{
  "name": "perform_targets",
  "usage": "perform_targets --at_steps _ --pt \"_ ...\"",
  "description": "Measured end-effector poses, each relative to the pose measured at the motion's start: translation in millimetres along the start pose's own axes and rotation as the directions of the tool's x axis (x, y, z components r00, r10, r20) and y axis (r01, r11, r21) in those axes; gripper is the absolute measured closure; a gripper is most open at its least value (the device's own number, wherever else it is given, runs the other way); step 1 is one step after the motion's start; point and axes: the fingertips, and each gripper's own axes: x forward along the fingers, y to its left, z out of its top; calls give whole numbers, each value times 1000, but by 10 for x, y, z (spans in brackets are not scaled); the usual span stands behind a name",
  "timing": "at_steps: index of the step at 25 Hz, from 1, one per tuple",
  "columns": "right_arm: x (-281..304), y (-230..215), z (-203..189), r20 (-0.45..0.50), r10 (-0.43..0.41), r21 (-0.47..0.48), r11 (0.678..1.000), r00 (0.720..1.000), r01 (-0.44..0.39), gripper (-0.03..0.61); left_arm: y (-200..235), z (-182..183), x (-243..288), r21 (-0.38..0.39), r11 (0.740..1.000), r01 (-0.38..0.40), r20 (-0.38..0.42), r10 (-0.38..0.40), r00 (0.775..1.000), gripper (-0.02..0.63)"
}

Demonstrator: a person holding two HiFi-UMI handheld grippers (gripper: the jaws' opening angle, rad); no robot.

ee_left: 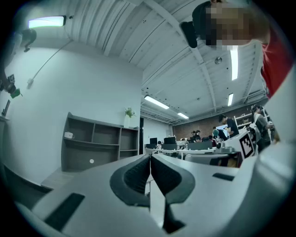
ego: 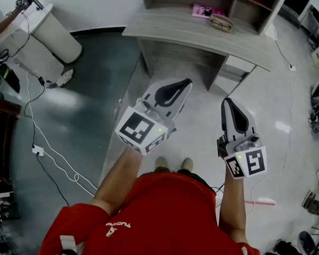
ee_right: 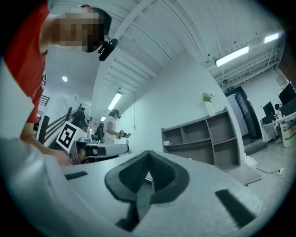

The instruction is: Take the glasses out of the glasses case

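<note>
Lying on the far table [ego: 169, 32], a small pink thing that seems to be the glasses case [ego: 202, 11] is seen beside the foot of the grey shelf unit [ego: 249, 9]. Just to its right, a brownish oval shape that looks like the folded glasses [ego: 221, 23] rests on the table top; whether the two touch cannot be told, as both are too small in the head view.

Well apart from them, nearer the person, the left tongs [ego: 187, 83] and the right tongs [ego: 227, 102] are held side by side above the pale floor [ego: 87, 95], both pointed toward the table. In the left gripper view the left tongs [ee_left: 150, 159] are pressed together with nothing between the ribbed pads. In the right gripper view the right tongs [ee_right: 148, 157] are likewise closed tip to tip and empty. A marker cube [ego: 141, 130] is carried at the back of the left tongs, and another [ego: 248, 161] at the back of the right.

Below the tongs a red shirt [ego: 166, 220] and a pair of shoes [ego: 174, 163] are seen. At the far left stand two white bins [ego: 52, 35], and a white cable [ego: 47, 151] is trailed over the floor. A potted plant [ee_right: 206, 98] is set on top of the shelf unit.
</note>
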Motion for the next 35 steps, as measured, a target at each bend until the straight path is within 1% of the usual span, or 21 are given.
perform_targets --at_steps 6,12,16,19,24,28,32,35 --pt "-79 -163 22 23 3 39 999 1000 -3 574 -40 69 110 -9 1000 -27 -21 27 999 600" --pt "-200 -437 -3 15 6 46 999 1000 -7 574 -100 19 358 -8 999 -44 -9 44 999 600" --pt "-271 -692 13 18 14 53 998 1000 -15 574 -150 -14 596 8 999 -49 2 49 999 600" --pt "-289 -896 7 18 22 55 998 1000 -23 574 -151 2 776 20 998 -67 -6 67 998 601" --pt "-240 -1167 2 25 23 55 998 999 -25 574 -104 -22 1030 43 997 -69 -22 70 997 600" --pt "-70 -1317 -40 29 29 38 999 999 -30 574 44 -75 1231 56 997 -61 -11 62 998 600" --pt "254 -1497 -181 11 22 11 1000 1000 -22 574 381 -286 1512 36 998 -43 7 42 999 600" --pt "554 -1736 -291 -14 -1 -1 1000 1000 1 574 673 -415 1818 18 999 -29 -12 30 999 600"
